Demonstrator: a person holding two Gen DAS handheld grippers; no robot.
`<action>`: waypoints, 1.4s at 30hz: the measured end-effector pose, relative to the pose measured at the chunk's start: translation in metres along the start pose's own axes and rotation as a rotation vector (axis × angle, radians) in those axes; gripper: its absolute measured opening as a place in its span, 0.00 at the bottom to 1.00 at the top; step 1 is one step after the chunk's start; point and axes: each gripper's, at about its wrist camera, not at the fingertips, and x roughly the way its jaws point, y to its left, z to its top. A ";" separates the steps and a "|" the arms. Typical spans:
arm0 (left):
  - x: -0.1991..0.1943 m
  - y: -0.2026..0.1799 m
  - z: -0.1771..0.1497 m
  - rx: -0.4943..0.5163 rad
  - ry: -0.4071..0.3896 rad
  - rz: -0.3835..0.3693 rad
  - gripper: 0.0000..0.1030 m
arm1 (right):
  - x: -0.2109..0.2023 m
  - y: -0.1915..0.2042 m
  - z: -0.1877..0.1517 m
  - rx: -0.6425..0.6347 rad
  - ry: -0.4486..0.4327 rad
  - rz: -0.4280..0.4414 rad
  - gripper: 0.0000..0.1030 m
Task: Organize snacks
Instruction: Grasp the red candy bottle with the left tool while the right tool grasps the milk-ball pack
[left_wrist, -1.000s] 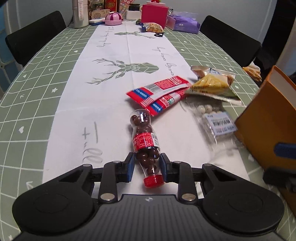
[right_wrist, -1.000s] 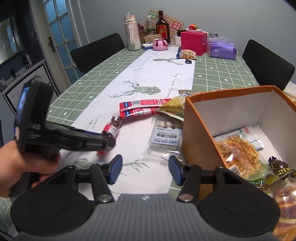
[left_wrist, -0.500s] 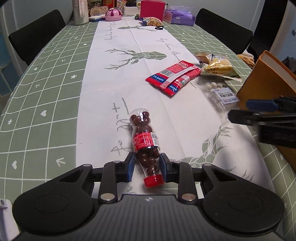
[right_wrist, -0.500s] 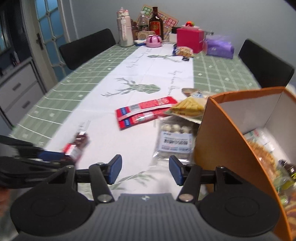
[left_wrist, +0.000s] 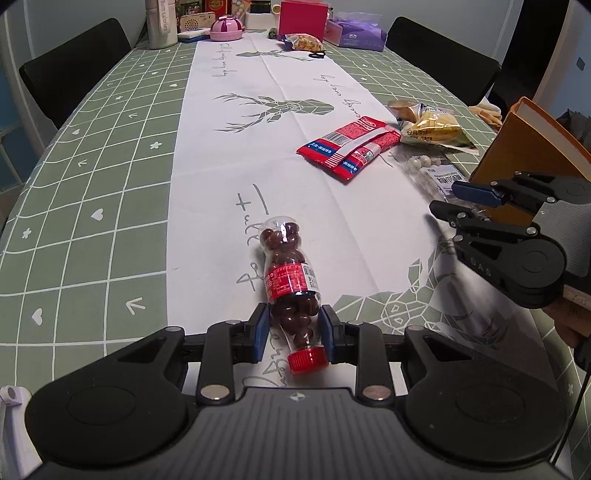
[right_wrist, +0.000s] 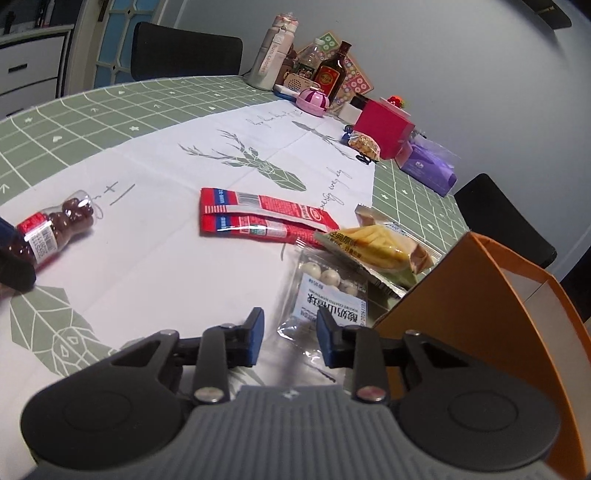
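The left gripper (left_wrist: 294, 325) pinches a small clear bottle of chocolate balls (left_wrist: 290, 273) by its neck, just above the red cap. The bottle lies flat on the white runner (left_wrist: 221, 155) and its base points to 12 o'clock.

The right gripper (right_wrist: 290, 328) tilts down at the table. Its jaws have just been closing, but the blue pads (right_wrist: 255, 332) stand apart with a gap between them. The near clear edge of a packet of white yogurt balls (right_wrist: 328, 295) lies in that gap, and neither pad visibly presses on it.

In the right wrist view:
- An orange box (right_wrist: 461, 314) stands just beside the packet at 3 o'clock.
- A yellow snack pack (right_wrist: 376, 247) touches the packet at 1 o'clock.
- Two red sachets (right_wrist: 258, 218) lie at 11 o'clock.
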 end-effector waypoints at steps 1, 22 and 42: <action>0.000 0.000 0.000 0.002 0.001 0.000 0.32 | -0.003 -0.001 -0.001 -0.003 -0.008 0.019 0.08; -0.002 0.000 -0.004 0.010 0.007 -0.016 0.34 | -0.011 0.018 -0.014 -0.167 -0.100 -0.030 0.32; -0.004 0.000 -0.004 0.012 0.013 -0.014 0.34 | -0.065 0.003 -0.026 -0.096 0.053 0.251 0.00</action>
